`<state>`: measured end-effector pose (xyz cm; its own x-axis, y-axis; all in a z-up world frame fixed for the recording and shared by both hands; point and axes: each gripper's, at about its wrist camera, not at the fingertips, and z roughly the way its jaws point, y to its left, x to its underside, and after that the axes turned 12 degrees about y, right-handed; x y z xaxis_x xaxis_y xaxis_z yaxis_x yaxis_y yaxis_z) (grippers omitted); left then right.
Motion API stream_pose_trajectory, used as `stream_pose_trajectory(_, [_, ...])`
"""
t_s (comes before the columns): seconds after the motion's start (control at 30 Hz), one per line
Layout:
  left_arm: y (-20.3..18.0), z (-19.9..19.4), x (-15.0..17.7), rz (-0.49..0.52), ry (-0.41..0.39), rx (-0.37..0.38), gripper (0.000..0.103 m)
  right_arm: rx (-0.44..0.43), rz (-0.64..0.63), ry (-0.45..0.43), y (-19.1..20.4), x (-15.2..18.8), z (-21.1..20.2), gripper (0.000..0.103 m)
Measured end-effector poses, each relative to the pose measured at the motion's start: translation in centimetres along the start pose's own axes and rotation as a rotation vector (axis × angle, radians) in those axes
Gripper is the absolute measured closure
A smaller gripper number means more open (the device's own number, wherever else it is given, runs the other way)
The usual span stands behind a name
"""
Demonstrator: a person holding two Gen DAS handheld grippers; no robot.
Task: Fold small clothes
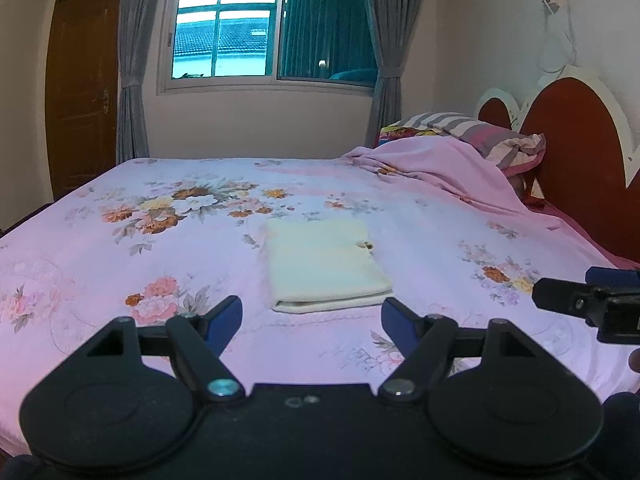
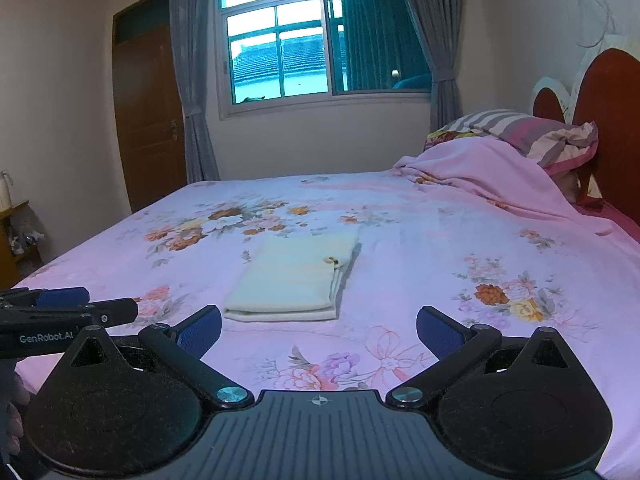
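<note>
- A cream garment (image 1: 326, 264), folded into a flat rectangle of several layers, lies on the bed (image 1: 160, 248) near its middle, on the pink floral sheet (image 1: 440, 232).
- The folded edge faces the cameras, and the stacked layers show along the near edge and, in the right wrist view, along the right side of the garment (image 2: 294, 280).
- A small dark and tan detail (image 1: 366, 245) sits at the garment's right edge; it is too small to make out.
- The left hand-held gripper (image 1: 312, 314) hovers just short of the garment's near edge, its blue-padded fingers (image 1: 226, 320) spread wide with nothing between them, and neither pad touches the cloth.
- The right hand-held gripper (image 2: 319, 330) also has its fingers (image 2: 202, 330) wide apart and empty, over bare sheet to the near right of the garment.
- Each gripper shows in the other's view: the right one (image 1: 560, 298) at the right border, the left one (image 2: 100, 312) at the left border, marked "GenRobot.AI".
- A pink blanket (image 1: 448, 168) is bunched toward the head of the bed, over a striped pillow (image 1: 480, 132) that leans on the red headboard (image 1: 580, 152).
- Beyond the bed are a window (image 1: 272, 28) with grey curtains (image 1: 134, 60) tied back on both sides, and a brown wooden door (image 1: 84, 92) at the left.
- In the right wrist view a low wooden stand (image 2: 16, 236) is at the far left wall.
</note>
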<state>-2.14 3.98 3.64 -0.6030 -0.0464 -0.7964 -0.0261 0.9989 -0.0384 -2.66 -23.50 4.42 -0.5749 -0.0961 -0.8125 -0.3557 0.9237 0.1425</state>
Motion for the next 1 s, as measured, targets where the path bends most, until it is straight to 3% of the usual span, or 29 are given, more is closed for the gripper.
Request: stream_pose_trajectory(1.0, [-0.24,-0.16,0.07,0.02,-0.009,0.021,0.028,0.009,-0.004,-0.002,0.15,-0.01,-0.08,0.0])
